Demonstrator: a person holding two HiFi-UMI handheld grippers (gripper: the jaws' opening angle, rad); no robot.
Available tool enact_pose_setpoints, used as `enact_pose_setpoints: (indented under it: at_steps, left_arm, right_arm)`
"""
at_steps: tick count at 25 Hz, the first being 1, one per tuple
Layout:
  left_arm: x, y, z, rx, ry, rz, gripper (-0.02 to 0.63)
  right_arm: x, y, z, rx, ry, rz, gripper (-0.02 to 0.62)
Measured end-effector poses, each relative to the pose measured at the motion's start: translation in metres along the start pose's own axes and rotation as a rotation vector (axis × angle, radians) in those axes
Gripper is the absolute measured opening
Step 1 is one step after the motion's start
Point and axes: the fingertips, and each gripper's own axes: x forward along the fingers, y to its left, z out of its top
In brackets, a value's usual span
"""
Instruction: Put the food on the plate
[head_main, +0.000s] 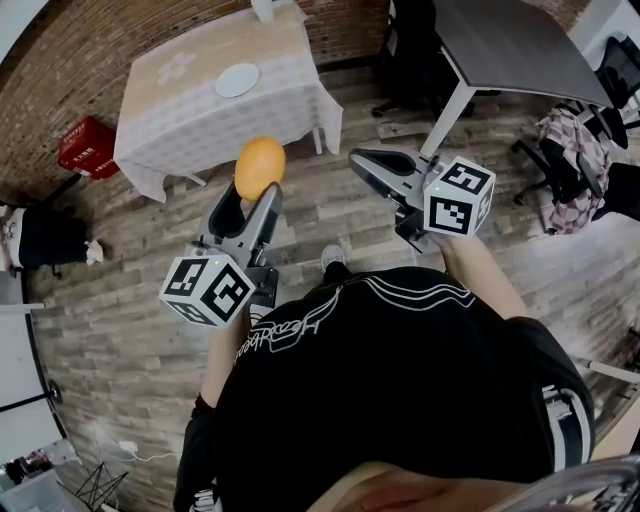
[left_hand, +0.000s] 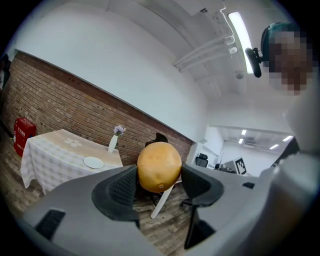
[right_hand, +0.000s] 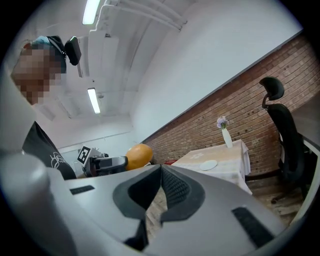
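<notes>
Dropping the round orange fruit (left_hand: 159, 166) is the big danger. It is smooth, only its sides are pinched, and the plate (head_main: 237, 80) sits on the table (head_main: 180, 120) well apart, with the wooden floor (head_main: 120, 330) below. A bump or a loose squeeze could let it slip. The left gripper (head_main: 252, 205) is partly spread, pinching the fruit. The right gripper (right_hand: 161, 187) is pressed together, holding nothing.

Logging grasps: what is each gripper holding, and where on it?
Left gripper pinches the orange fruit across its opposite sides; right gripper is shut, empty.
</notes>
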Motion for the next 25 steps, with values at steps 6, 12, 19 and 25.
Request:
enact_pose_setpoints:
  at_steps: [6,12,19,25]
  left_arm:
    - [0.046,0.063,0.035,0.005,0.005,-0.004,0.272]
    - [0.087,0.123,0.057,-0.017,-0.004,-0.001,0.273]
    - [0.116,0.158,0.066,-0.014,-0.008,-0.002,0.272]
    - [0.129,0.169,0.067,-0.005,0.004,0.012,0.272]
  right_arm:
    - [0.061,-0.043,0.027,-0.009,0.039,-0.021,-0.003]
    - [0.106,-0.087,0.041,-0.039,0.086,-0.058,-0.003]
    - [0.137,-0.119,0.046,-0.037,0.071,-0.063,-0.003]
    - [0.153,-0.13,0.045,-0.023,0.075,-0.038,-0.003]
